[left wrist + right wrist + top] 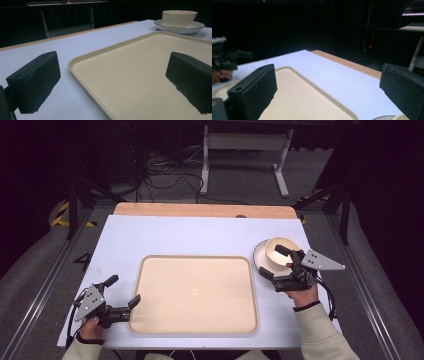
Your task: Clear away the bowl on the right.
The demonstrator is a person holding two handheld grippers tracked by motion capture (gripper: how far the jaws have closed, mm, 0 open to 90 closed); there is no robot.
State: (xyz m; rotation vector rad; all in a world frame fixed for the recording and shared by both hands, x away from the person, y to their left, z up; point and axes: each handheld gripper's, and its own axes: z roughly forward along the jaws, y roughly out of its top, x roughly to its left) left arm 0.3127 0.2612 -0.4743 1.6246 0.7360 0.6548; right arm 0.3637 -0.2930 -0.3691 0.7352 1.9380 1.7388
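Bowl point(179, 18) on plate point(197, 25), beyond tray point(140, 75)

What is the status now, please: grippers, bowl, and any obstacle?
Left gripper open, at tray left edge. Right gripper open, jaws beside the bowl, nothing held. Bowl sits on saucer, right of tray. Nothing in the way.

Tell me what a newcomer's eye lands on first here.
First the big cream tray, bare, in the middle of the white table. Next the cream bowl on its plate at the tray's right, with the open right gripper beside it. The left gripper hangs open at the tray's left edge.
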